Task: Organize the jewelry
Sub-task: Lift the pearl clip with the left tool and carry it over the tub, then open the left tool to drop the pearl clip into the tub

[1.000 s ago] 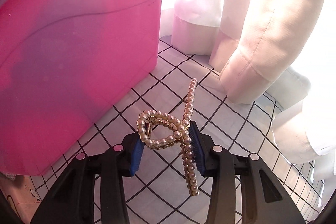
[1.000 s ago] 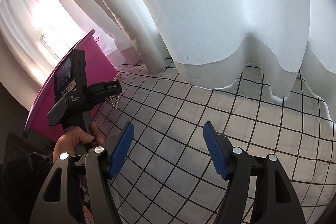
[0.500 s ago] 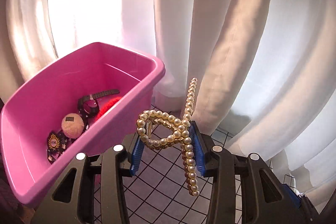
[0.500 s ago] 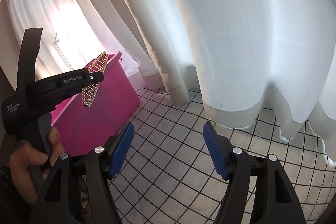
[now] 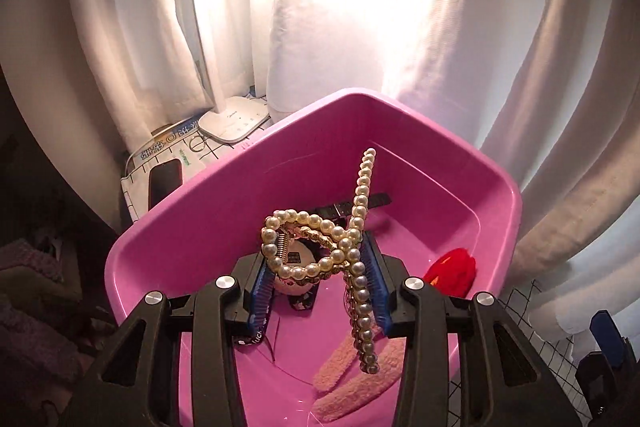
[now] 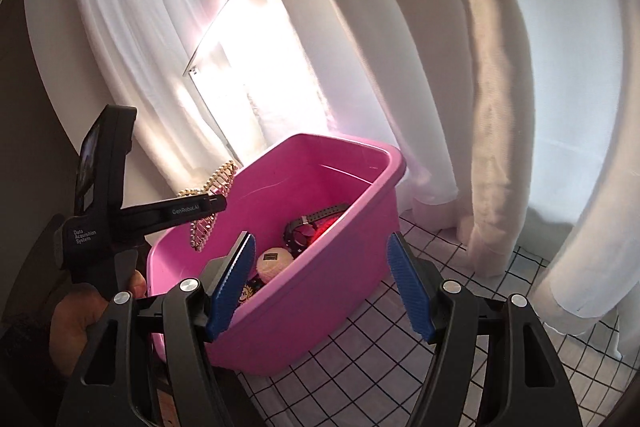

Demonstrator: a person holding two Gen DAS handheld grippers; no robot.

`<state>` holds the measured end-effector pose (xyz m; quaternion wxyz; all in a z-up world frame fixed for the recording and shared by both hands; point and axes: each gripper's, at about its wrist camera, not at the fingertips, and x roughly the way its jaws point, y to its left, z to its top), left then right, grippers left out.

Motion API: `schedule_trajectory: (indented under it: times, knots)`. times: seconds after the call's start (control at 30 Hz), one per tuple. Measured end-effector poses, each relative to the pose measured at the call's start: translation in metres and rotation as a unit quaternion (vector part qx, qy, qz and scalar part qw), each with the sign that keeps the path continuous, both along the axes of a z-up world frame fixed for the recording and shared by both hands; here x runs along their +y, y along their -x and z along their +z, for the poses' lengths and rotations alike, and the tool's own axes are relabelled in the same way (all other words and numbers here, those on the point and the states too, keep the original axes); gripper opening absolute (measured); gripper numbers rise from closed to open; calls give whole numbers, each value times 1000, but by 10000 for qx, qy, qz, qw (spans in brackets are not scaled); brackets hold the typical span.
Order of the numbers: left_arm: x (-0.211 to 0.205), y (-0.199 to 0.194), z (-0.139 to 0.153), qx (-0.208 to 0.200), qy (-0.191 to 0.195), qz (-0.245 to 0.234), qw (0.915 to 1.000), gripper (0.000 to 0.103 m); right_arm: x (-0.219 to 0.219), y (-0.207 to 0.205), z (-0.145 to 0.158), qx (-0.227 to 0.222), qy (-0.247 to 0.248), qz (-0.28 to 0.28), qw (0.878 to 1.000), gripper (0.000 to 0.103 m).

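While gripper (image 5: 320, 285) clamps clip (image 5: 320, 247) — above bin (image 5: 192, 211).

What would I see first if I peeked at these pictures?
Probably the shiny pearl hair clip, pinched in the left gripper right above the big pink tub. Inside the tub lie a red thing, a fluffy pink thing and a black watch. The right gripper hangs open and empty beside the tub, over the checked cloth.

Glossy pearl-and-gold-metal hair claw (image 5: 320, 247), smooth shiny pink plastic tub (image 5: 460, 155), sheer cloth curtains (image 6: 520, 67)
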<state>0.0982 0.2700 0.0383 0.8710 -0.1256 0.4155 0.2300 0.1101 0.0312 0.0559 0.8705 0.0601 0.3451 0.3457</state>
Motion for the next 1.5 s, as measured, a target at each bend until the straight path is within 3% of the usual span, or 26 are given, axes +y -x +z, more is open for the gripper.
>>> schedule_trajectory:
  times: [0.27, 0.37, 0.4, 0.53, 0.87, 1.17, 1.5]
  knots:
    - [28, 6, -37, 491, 324, -85, 9982, 43, 70, -16, 11, 71, 290, 247, 9993, 65]
    - [28, 19, -25, 203, 48, -80, 9997, 94, 77, -13, 18, 20, 281, 222, 9994, 65]
    - [26, 24, -18, 72, -106, -77, 9999, 96, 77, -11, 19, 5, 288, 206, 9994, 65]
    - [26, 32, -4, 31, -171, -99, 9998, 97, 81, -7, 19, -17, 301, 170, 9994, 65]
    - [21, 48, -9, 270, -111, 56, 9996, 97, 70, 9, 21, -121, 468, -45, 9988, 65]
    - [19, 57, -2, 122, 90, 25, 9999, 97, 73, 18, 21, -187, 528, 19, 9984, 65]
    - [16, 60, 7, 71, 40, 46, 10000, 97, 73, 25, 22, -252, 546, 76, 9982, 65]
